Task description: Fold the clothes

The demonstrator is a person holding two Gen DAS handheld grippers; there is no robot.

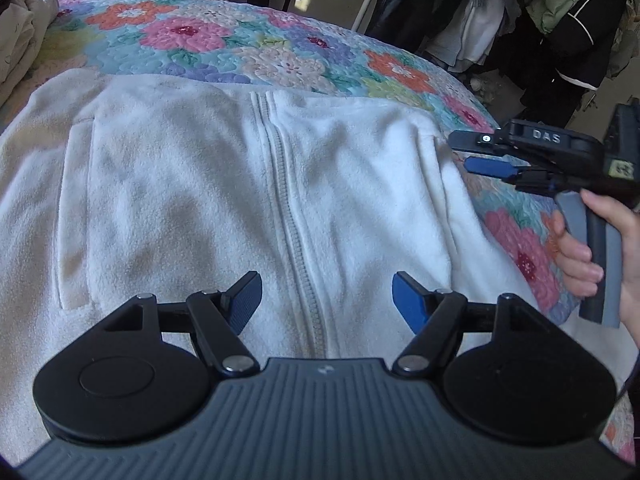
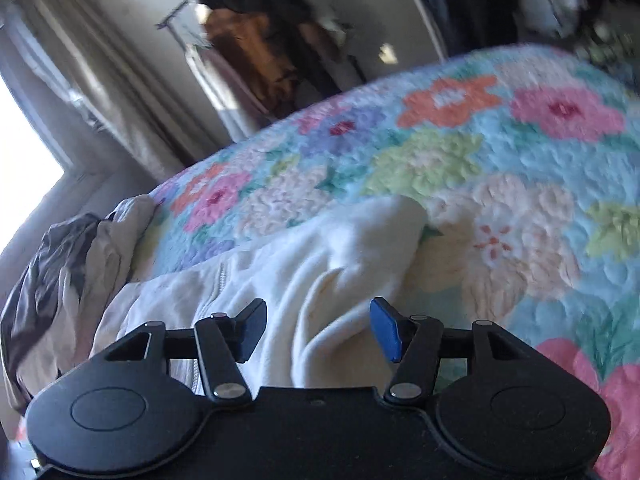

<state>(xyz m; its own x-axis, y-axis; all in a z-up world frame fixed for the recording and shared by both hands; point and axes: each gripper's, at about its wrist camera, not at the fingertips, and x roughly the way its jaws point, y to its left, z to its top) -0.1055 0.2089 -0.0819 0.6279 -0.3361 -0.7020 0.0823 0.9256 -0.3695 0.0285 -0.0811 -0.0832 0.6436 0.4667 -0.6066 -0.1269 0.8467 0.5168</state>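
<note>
Both tongs stood open and empty. Left tongs point(image 1: 327, 294) tilted down over the white fleece zip-up jacket point(image 1: 224, 200), straddling its zipper point(image 1: 286, 208). Right tongs point(image 2: 318, 326), gripped by a hand point(image 1: 588, 256), angled down above the jacket's edge nearest the right edge of the flowered quilted bed point(image 2: 500, 168), where the jacket lay flat.

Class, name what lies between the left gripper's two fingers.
In the left wrist view, the white fleece jacket and its zip lie between the open left gripper fingers.
</note>
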